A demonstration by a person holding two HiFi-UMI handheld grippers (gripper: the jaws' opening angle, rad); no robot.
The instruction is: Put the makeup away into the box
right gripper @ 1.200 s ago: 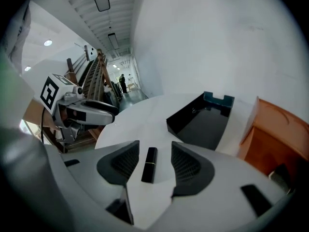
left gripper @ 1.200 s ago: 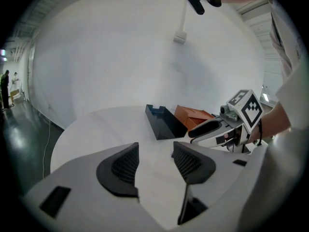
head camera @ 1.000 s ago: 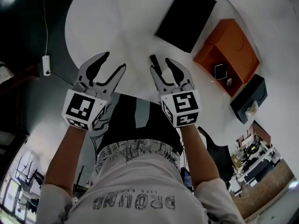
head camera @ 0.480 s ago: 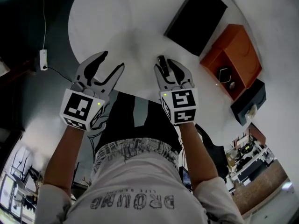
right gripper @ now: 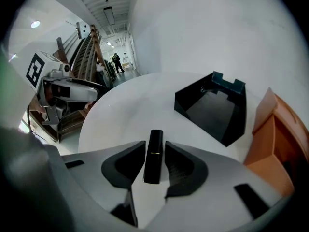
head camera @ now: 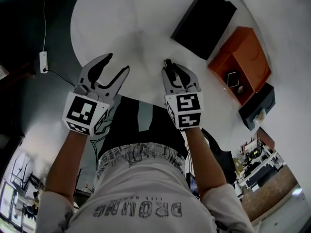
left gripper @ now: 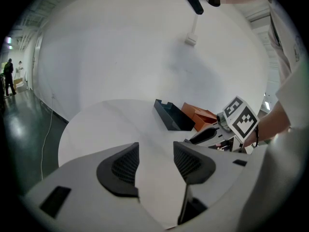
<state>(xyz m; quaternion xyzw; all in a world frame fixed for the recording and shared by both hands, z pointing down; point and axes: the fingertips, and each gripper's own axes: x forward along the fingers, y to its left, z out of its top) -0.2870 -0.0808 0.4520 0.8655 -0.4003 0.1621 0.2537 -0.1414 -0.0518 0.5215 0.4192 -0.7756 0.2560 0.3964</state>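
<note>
Right gripper view: right tongs (right gripper: 155, 144) just closing round black lipstick (right gripper: 153, 159) lying on bench (right gripper: 120, 115), not quite pinching it yet. Left tongs (left gripper: 156, 151) spread, empty. Risk: uneven contact could roll or flick the tube sideways, missing the grasp.

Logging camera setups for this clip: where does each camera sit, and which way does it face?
Head view: on the person's head, facing steeply down at the white table; both forearms, left gripper and right gripper show.
Left gripper view: on that gripper, along its open, empty jaws; right gripper at right.
Right gripper view: on that gripper, along jaws just closing round a black tube.
All share the black box.
</note>
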